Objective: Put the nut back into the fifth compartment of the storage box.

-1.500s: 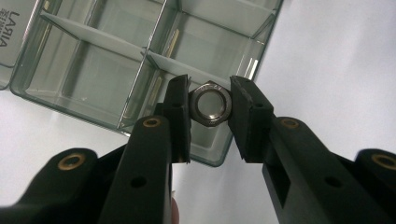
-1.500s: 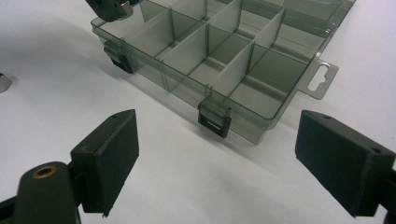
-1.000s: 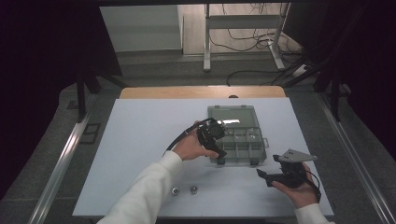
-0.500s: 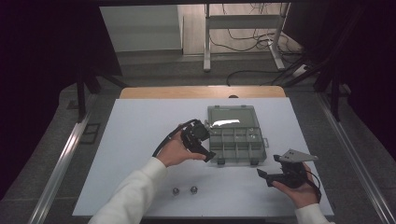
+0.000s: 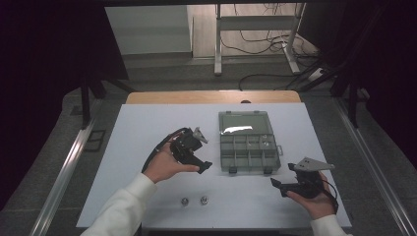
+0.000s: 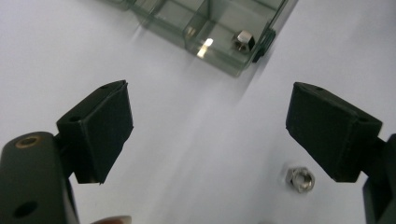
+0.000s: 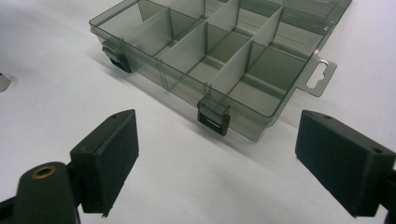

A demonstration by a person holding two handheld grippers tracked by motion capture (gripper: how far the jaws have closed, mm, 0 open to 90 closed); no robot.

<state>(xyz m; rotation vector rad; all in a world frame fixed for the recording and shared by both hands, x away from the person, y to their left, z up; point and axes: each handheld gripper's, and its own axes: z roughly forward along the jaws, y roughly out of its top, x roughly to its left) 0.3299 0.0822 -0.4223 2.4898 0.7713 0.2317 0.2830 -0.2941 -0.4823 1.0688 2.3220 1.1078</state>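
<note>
Open white desk [image 5: 147,128] from nine to twelve o'clock, nothing blocking there. The compartment box [image 5: 248,142] stands at one o'clock. Two nuts [image 5: 194,200] sit at six o'clock near the front edge.

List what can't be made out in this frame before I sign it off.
- Smoky clear plastic compartment box: contents too small in the high view; its far part is cut off by the top edge in the left gripper view.
- Two small metal nuts: too small in the high view for detail.
- Left gripper: jaw gap unclear in the high view.

High view overlooks the table; both gripper views closely share the compartment box [image 5: 249,146].
</note>
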